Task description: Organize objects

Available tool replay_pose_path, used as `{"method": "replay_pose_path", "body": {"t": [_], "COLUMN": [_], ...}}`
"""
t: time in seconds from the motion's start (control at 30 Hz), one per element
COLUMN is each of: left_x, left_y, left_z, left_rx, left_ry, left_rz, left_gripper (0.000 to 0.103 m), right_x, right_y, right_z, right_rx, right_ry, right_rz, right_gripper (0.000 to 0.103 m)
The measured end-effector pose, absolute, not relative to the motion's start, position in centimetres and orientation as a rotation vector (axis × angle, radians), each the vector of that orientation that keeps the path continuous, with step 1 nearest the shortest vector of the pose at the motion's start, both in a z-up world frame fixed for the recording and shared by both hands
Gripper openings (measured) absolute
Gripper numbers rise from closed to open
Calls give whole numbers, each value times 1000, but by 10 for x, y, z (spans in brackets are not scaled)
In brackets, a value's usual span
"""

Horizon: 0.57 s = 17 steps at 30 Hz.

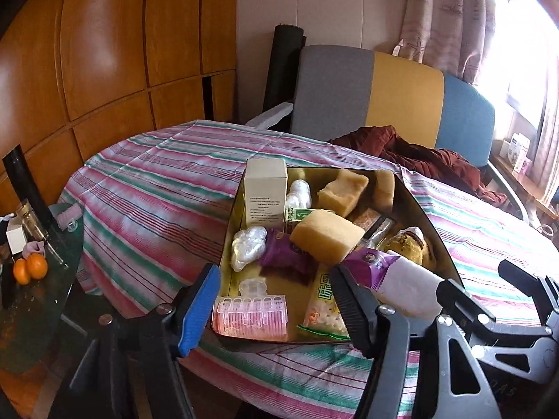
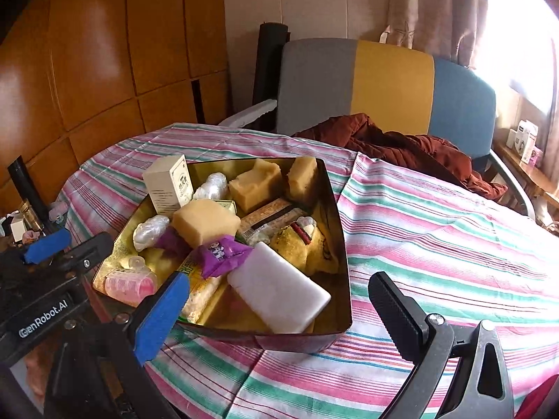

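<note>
A gold tin box (image 1: 237, 206) (image 2: 340, 279) sits on the striped tablecloth (image 1: 157, 188), full of small items. Inside are yellow sponges (image 1: 326, 239) (image 2: 206, 221), a white carton (image 1: 265, 192) (image 2: 167, 181), a pink hair roller (image 1: 249, 317) (image 2: 129, 286), purple packets (image 1: 372, 267) (image 2: 222, 253), a white block (image 2: 279, 296) and a snack pack (image 1: 323, 307). My left gripper (image 1: 274, 310) is open at the box's near-left corner, its pads touching nothing. My right gripper (image 2: 279, 316) is open wide, straddling the box's near wall without contact. Its black fingers (image 1: 454, 293) show at the right of the left wrist view.
A glass side table (image 1: 38, 300) on the left holds two oranges (image 1: 29, 269) and a bottle. Behind the table stands a chair with a grey, yellow and blue back (image 2: 387, 80). A maroon garment (image 2: 401, 146) lies over the table's far edge. Striped cloth stretches to the right.
</note>
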State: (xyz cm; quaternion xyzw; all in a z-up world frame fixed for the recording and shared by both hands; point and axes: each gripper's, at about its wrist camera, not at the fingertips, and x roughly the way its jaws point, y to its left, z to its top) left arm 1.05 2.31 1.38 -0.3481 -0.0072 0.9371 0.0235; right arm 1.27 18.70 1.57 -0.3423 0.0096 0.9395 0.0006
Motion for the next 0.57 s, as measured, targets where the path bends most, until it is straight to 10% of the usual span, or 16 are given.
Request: {"method": "replay_pose_path", "body": {"t": [0.57], "left_x": [15], "left_y": [26], "left_z": [14], "left_rx": [-1012], "left_ry": [47], "left_rz": [2922], "left_gripper": [61], "right_x": [8], "right_y": [188], "right_z": [11], "right_rx": [-1094], "right_ry": [37], "right_rz": [2932], "right_gripper": [103]}}
